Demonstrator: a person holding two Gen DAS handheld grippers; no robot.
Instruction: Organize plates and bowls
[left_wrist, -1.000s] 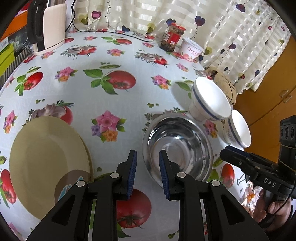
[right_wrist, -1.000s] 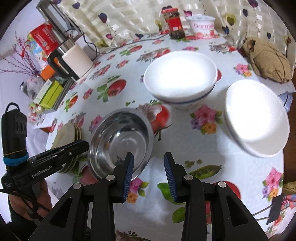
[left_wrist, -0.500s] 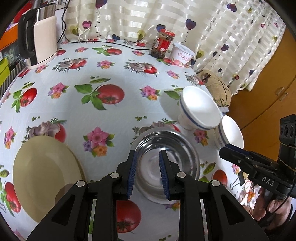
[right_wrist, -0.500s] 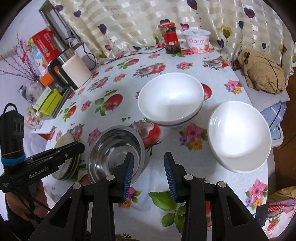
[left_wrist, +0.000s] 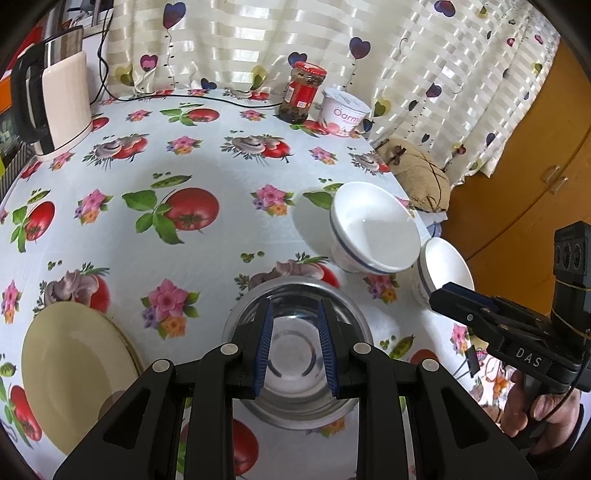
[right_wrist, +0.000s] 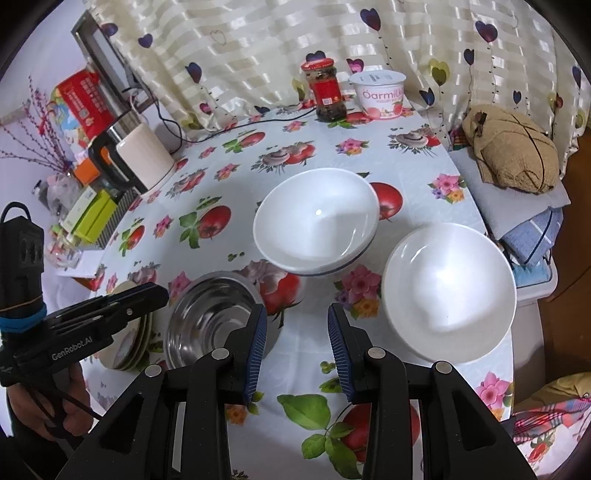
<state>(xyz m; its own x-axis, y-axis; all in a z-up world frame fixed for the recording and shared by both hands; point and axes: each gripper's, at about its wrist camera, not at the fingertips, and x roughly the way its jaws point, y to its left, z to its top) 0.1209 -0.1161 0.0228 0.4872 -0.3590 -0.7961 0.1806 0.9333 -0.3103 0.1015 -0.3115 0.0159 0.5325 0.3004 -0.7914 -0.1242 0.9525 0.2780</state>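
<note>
A steel bowl (left_wrist: 295, 402) (right_wrist: 207, 325) sits near the table's front. My left gripper (left_wrist: 294, 325) hovers above it, open, with nothing between its fingers. Left of the bowl lies a stack of cream plates (left_wrist: 74, 376) (right_wrist: 129, 350). Two white bowls stand to the right: a blue-rimmed one (left_wrist: 373, 232) (right_wrist: 317, 229) and a second (left_wrist: 443, 273) (right_wrist: 448, 291) near the table edge. My right gripper (right_wrist: 297, 325) hangs open and empty over bare tablecloth between the steel bowl and the second white bowl.
At the back stand a red-lidded jar (left_wrist: 301, 92) (right_wrist: 327, 92), a yogurt tub (left_wrist: 343, 112) (right_wrist: 380, 96) and a white kettle (left_wrist: 55, 107) (right_wrist: 136, 158). A brown cloth bundle (right_wrist: 513, 147) lies at the right edge, boxes (right_wrist: 88, 218) at the left.
Both grippers have risen and drawn back, so more of the table shows. The left gripper now frames the steel bowl. No object has moved; both jaws keep their width.
</note>
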